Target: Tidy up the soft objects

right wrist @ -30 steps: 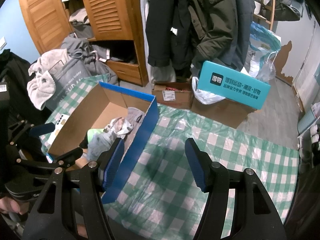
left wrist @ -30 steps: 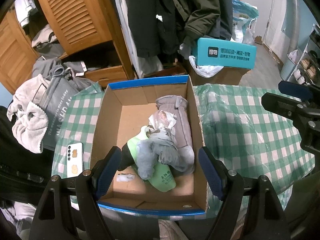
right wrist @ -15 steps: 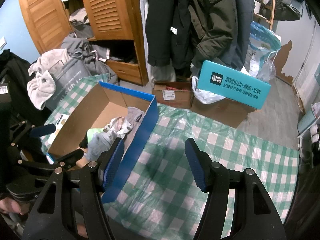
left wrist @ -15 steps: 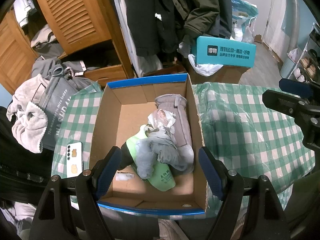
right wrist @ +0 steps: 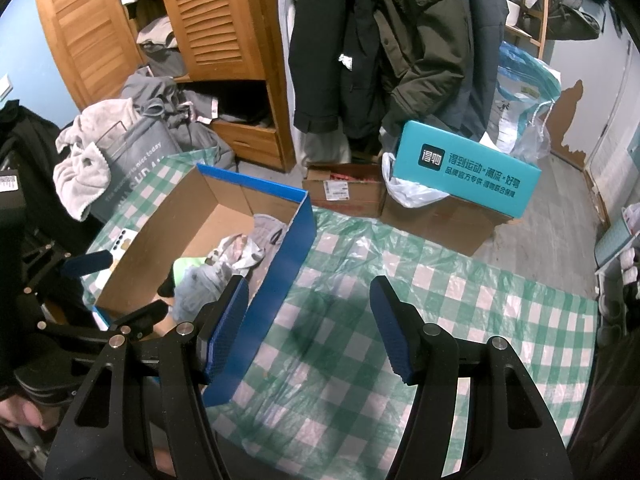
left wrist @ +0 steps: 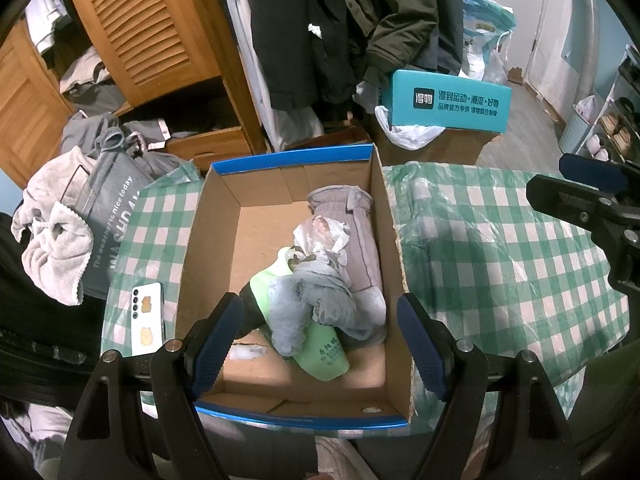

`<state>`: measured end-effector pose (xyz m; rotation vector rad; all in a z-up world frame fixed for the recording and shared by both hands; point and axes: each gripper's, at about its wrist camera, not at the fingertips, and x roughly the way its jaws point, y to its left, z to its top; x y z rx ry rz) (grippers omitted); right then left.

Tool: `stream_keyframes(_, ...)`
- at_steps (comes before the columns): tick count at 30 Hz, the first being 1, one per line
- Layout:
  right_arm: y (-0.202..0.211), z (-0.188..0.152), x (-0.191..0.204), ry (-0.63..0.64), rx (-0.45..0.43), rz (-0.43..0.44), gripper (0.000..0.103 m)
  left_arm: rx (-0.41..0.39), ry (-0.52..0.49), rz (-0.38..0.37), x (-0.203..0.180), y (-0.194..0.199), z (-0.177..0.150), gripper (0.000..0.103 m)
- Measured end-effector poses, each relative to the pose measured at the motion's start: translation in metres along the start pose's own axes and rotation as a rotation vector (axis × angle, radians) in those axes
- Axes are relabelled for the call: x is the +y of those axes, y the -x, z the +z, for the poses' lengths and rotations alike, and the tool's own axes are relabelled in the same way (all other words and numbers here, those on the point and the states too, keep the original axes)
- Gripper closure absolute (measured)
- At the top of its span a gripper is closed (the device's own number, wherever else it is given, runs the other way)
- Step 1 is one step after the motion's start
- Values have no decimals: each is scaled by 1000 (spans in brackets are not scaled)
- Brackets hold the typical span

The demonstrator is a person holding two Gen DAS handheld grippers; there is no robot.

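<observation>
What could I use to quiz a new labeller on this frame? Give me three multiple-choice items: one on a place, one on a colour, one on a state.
1. Where does the phone lie?
A. Inside the cardboard box
B. On the checked cloth, left of the box
C. On the teal box

2. What colour is the outside of the cardboard box?
A. Blue
B. Red
C. Yellow

3. How is the right gripper?
A. Shut on a glove
B. Shut on the box wall
C. Open, holding nothing

Answers:
1 B: it rests on the checked cloth beside the box's left wall.
2 A: rim and outer walls are blue.
3 C: only cloth shows between its spread fingers.
</observation>
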<state>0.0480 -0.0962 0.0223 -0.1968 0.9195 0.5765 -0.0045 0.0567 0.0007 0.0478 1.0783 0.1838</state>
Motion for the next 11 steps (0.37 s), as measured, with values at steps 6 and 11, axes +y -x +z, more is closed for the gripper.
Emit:
stream_keyframes(6,0,0,0,2,1,2,41,-8,-1,-5,0,0,-2,22)
stream_keyframes(11,0,0,0,0,1,1,41,-11,-5,-10,1,1,1,22)
